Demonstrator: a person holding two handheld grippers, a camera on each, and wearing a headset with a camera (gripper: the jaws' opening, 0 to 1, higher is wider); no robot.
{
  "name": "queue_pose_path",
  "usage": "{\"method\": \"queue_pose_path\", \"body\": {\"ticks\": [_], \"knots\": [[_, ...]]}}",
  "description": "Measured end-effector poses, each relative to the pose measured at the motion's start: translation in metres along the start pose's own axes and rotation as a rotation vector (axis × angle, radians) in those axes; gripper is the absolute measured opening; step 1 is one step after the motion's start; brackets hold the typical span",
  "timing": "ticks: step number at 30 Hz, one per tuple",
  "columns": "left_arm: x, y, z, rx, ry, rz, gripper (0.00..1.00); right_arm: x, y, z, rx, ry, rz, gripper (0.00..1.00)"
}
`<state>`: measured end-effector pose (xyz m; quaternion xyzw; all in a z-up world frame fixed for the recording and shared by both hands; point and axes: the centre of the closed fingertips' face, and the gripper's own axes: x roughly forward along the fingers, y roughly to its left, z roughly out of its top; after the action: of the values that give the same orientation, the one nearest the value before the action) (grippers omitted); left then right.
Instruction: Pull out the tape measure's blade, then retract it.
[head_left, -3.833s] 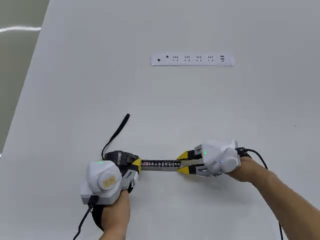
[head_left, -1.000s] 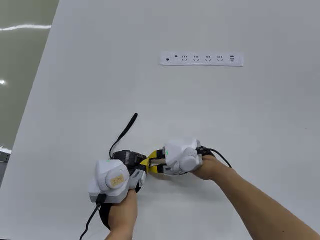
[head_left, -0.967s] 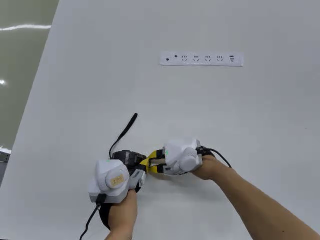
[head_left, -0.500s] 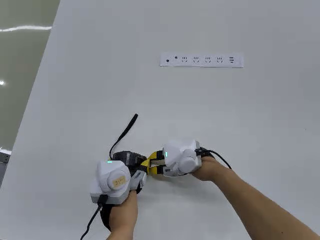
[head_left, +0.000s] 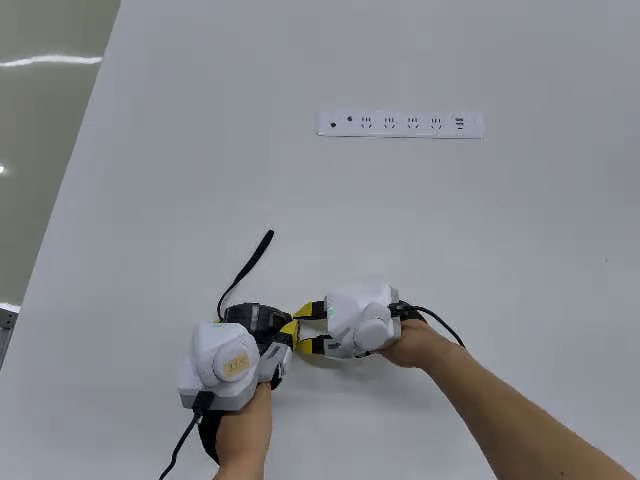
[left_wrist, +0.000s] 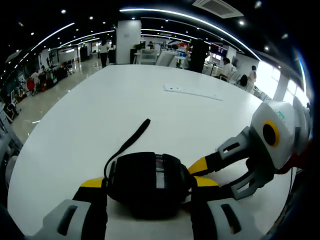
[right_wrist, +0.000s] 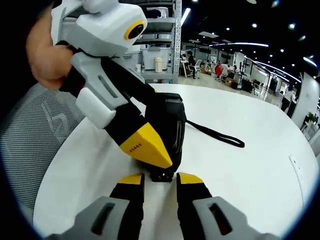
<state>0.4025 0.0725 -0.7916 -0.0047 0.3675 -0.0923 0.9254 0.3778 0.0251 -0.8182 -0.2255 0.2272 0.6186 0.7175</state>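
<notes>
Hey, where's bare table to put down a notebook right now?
Free: the wide stretch of table between the power strip and the strap, and the far right. Crowded: the near edge, where the left gripper and right gripper meet at the tape measure.

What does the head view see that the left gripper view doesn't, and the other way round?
Head view extras: the person's left hand and right forearm. Left gripper view extras: the office behind, with ceiling lights and distant people. Shared: the tape measure, its black strap, the power strip, the right gripper and the white table.
</notes>
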Motion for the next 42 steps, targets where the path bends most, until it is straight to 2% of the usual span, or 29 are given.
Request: {"method": "queue_pose_path", "body": {"ticks": [7, 11, 13, 15, 17, 22, 24, 26, 29, 34, 38, 42], "knots": [[-0.003, 0.000, 0.001, 0.010, -0.016, -0.029, 0.70, -0.010, -0.001, 0.000, 0.048, -0.011, -0.045, 0.36], [-0.005, -0.002, -0.001, 0.052, -0.022, -0.055, 0.73, -0.020, -0.003, 0.001, 0.071, -0.023, -0.080, 0.41], [-0.006, -0.001, -0.002, 0.054, -0.022, -0.063, 0.74, -0.023, -0.003, 0.002, 0.084, -0.027, -0.095, 0.46], [-0.009, -0.002, -0.001, 0.065, -0.017, -0.096, 0.77, -0.030, -0.005, 0.003, 0.110, -0.032, -0.126, 0.49], [-0.011, -0.002, 0.000, 0.113, -0.021, -0.122, 0.78, -0.037, -0.004, 0.003, 0.123, -0.040, -0.142, 0.53], [-0.016, -0.005, 0.002, 0.187, -0.029, -0.194, 0.82, -0.053, -0.004, -0.003, 0.166, -0.043, -0.208, 0.64], [-0.018, -0.009, 0.006, 0.203, -0.057, -0.234, 0.84, -0.061, -0.002, -0.005, 0.190, -0.051, -0.216, 0.68], [-0.021, -0.015, 0.004, 0.238, -0.060, -0.292, 0.85, -0.070, -0.001, -0.008, 0.184, -0.038, -0.240, 0.71], [-0.025, -0.016, 0.003, 0.283, -0.069, -0.327, 0.87, -0.084, 0.001, -0.012, 0.219, -0.050, -0.268, 0.77], [-0.031, -0.010, -0.001, 0.310, -0.070, -0.363, 0.92, -0.104, 0.011, -0.023, 0.268, -0.062, -0.314, 0.84], [-0.034, 0.000, -0.007, 0.334, -0.066, -0.381, 0.97, -0.123, 0.022, -0.031, 0.320, -0.089, -0.371, 0.89], [-0.040, 0.007, -0.011, 0.376, -0.066, -0.401, 0.99, -0.135, 0.031, -0.036, 0.351, -0.100, -0.405, 0.93]]}}
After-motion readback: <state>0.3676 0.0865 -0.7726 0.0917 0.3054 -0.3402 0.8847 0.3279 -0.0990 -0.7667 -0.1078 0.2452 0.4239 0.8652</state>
